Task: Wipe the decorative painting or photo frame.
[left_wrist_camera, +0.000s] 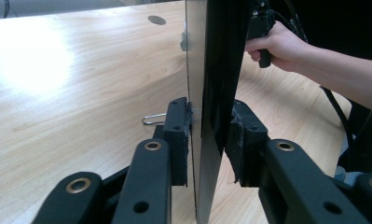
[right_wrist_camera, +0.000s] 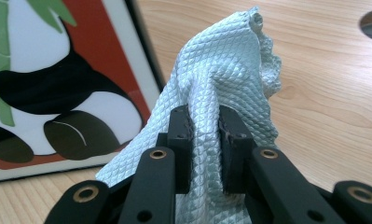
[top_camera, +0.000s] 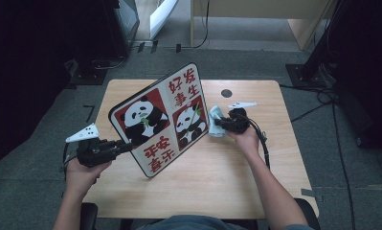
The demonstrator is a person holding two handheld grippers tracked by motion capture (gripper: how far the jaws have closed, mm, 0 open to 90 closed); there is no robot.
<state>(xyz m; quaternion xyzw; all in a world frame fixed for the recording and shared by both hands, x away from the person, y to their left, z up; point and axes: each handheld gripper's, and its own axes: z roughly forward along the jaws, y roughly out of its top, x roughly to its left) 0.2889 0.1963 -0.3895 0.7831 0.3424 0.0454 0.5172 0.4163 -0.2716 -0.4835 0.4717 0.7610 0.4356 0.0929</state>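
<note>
Pale-blue waffle cloth (top_camera: 216, 120) meets the upright panda board (top_camera: 161, 117) on the wooden table (top_camera: 227, 182), seemingly for wiping; left gripper (left_wrist_camera: 207, 135) jaws clamp the board's edge (left_wrist_camera: 207, 93), steadying it; right gripper (right_wrist_camera: 204, 128) jaws pinch the bunched cloth (right_wrist_camera: 225, 79)

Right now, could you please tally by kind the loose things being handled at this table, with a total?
Panda picture board: 1, held upright on edge by the left gripper.
Pale blue cloth: 1, pinched in the right gripper.
Total: 2
</note>
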